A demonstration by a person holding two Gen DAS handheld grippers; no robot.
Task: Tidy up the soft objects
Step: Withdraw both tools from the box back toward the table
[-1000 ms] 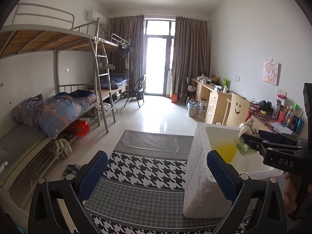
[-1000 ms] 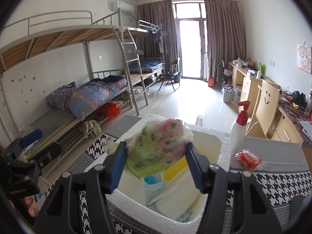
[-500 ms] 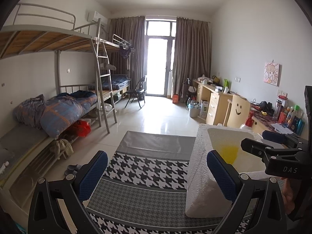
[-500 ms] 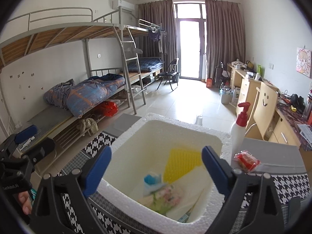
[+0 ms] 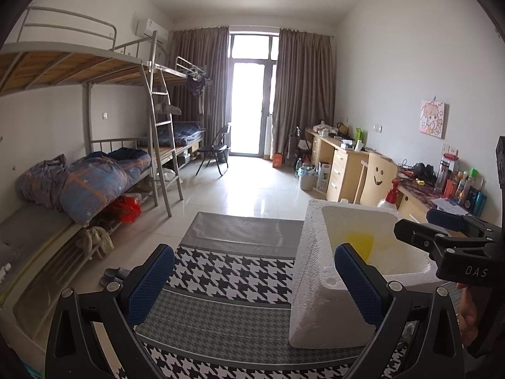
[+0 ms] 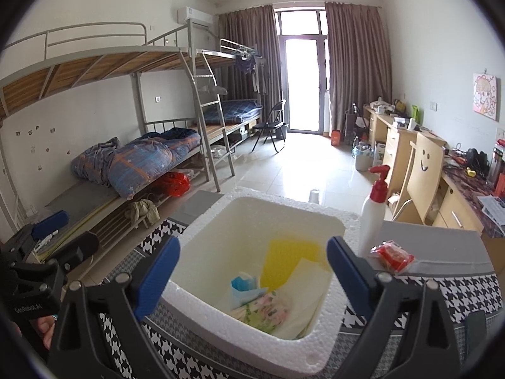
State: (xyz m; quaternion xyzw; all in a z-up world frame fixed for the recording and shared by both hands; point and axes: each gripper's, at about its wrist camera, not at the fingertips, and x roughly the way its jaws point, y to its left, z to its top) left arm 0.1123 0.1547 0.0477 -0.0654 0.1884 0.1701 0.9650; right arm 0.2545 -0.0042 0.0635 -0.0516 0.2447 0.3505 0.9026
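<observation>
Now the floral soft pack, gripped a second ago above the box, is lying inside the white foam box, on white sheets beside a blue-and-white packet and a yellow sheet. The right gripper is hovering over the box, its jaws having just been opening; they are standing wide with nothing between them, released. The left gripper is hanging wide open and empty over the houndstooth-covered desk, its right finger in front of the box's near wall. A red wrapped packet is lying on the desk just beside the box, near a white pump bottle with a red top.
</observation>
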